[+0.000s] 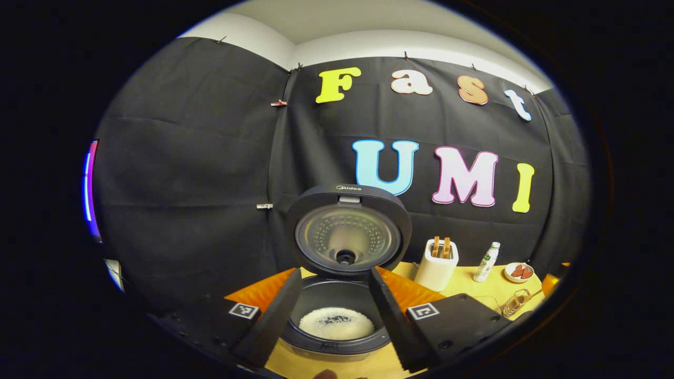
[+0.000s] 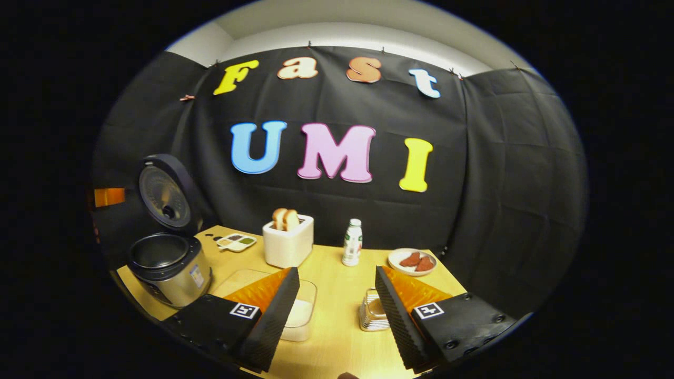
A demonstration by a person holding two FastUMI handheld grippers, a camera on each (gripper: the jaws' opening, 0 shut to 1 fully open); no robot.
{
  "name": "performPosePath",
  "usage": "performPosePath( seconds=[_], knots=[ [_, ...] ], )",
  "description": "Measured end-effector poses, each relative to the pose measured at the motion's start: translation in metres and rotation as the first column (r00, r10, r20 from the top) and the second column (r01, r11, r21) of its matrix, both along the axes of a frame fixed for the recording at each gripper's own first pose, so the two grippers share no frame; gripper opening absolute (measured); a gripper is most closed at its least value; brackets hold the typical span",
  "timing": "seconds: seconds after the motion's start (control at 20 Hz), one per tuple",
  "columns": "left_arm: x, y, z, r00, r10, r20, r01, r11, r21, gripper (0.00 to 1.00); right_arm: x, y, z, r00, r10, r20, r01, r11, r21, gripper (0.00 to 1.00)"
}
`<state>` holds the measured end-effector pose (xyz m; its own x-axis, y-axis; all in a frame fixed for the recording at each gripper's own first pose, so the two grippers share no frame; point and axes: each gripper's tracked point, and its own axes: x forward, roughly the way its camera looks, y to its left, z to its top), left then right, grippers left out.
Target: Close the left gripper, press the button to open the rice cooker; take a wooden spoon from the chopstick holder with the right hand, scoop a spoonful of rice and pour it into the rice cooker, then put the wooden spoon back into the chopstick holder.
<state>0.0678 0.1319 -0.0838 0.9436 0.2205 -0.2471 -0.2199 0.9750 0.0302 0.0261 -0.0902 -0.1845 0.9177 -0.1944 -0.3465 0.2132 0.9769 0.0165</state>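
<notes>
rice cooker (image 1: 337, 316) sits lid-up with rice (image 1: 337, 322) inside, left gripper (image 1: 334, 316) and right gripper (image 2: 337, 310) both spread wide, holding nothing

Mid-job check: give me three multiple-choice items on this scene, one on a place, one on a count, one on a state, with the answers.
1. Where is the bottle?
A. between toaster and plate
B. inside the cooker
C. on the toaster

2. How many bread slices stand in the toaster?
A. none
B. two
C. five

3. How is the cooker's lid?
A. shut
B. lying on the table
C. raised open

Answers: 1 A, the right gripper view shows it between them. 2 B, two tops stick out of the slots. 3 C, the lid stands up behind the pot, with rice visible inside.
</notes>
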Motion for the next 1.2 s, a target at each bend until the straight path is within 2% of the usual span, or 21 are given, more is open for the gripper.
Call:
performPosePath(
  seconds=[0.2,0.35,0.5,0.65,0.8,1.0,1.1,1.2],
  knots=[
    [-0.001,-0.002,0.007,1.000,0.012,0.002,-0.012,0.999,0.030,0.92,-0.008,-0.039,-0.042,0.993,-0.102,-0.066,0.108,0.990,0.096,0.87],
    [-0.003,-0.012,0.012,1.000,0.009,-0.002,-0.009,0.998,0.054,0.92,-0.012,-0.060,-0.073,0.980,-0.161,-0.116,0.177,0.973,0.150,0.88],
    [-0.008,-0.018,0.026,1.000,0.012,0.012,-0.013,0.996,0.092,0.93,-0.011,-0.088,-0.098,0.959,-0.243,-0.144,0.270,0.937,0.222,0.88],
    [-0.013,-0.028,0.037,0.999,0.018,0.028,-0.020,0.996,0.089,0.94,-0.004,-0.111,-0.117,0.935,-0.309,-0.172,0.348,0.892,0.288,0.88],
    [-0.021,-0.033,0.036,1.000,0.028,0.014,-0.028,0.998,0.062,0.94,0.008,-0.119,-0.133,0.929,-0.312,-0.197,0.363,0.869,0.335,0.88],
    [-0.034,-0.026,0.022,0.997,0.072,-0.035,-0.071,0.997,0.030,0.94,0.027,-0.132,-0.135,0.929,-0.326,-0.173,0.367,0.862,0.350,0.87],
    [-0.041,-0.023,0.020,0.994,0.099,-0.044,-0.098,0.995,0.019,0.94,0.036,-0.135,-0.137,0.934,-0.318,-0.163,0.356,0.868,0.345,0.83],
    [-0.045,-0.017,0.017,0.991,0.124,-0.049,-0.123,0.992,0.014,0.94,0.042,-0.133,-0.142,0.938,-0.297,-0.179,0.342,0.871,0.351,0.75]
  ],
)
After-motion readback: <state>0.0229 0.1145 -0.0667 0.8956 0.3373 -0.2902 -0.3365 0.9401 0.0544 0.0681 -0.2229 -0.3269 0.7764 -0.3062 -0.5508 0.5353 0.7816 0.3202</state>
